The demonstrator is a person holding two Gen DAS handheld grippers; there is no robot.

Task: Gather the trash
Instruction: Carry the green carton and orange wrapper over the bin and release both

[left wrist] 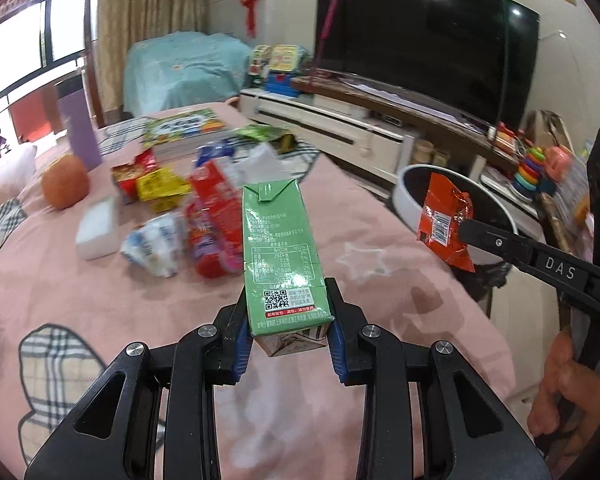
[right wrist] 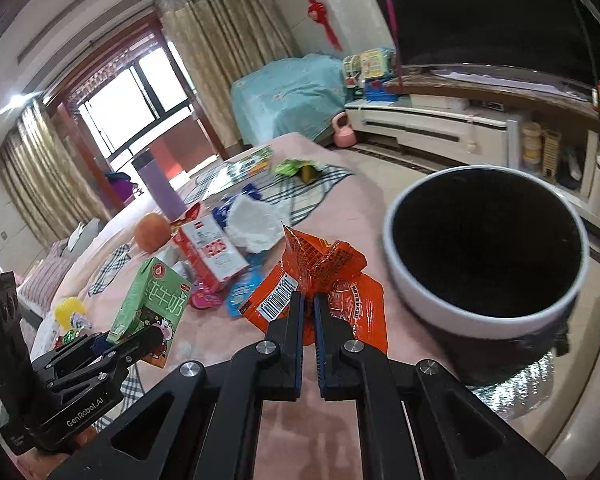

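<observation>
My left gripper (left wrist: pixel 288 312) is shut on a green milk carton (left wrist: pixel 280 248) and holds it above the pink tablecloth; the carton also shows in the right wrist view (right wrist: pixel 152 300). My right gripper (right wrist: pixel 309 300) is shut on an orange snack wrapper (right wrist: pixel 324 280), held just left of the white-rimmed trash bin (right wrist: pixel 432 304). In the left wrist view the wrapper (left wrist: pixel 444 220) hangs over the bin's rim (left wrist: pixel 404 196). More trash lies on the table: a red carton (left wrist: pixel 216 220), crumpled white wrapper (left wrist: pixel 156 244), yellow and red packets (left wrist: pixel 156 188).
An orange fruit (left wrist: pixel 66 186), a purple bottle (left wrist: pixel 80 132), a white box (left wrist: pixel 98 228) and books (left wrist: pixel 188 128) are on the table. A TV (left wrist: pixel 424 52) on a white stand is behind the bin. Toys sit at the right.
</observation>
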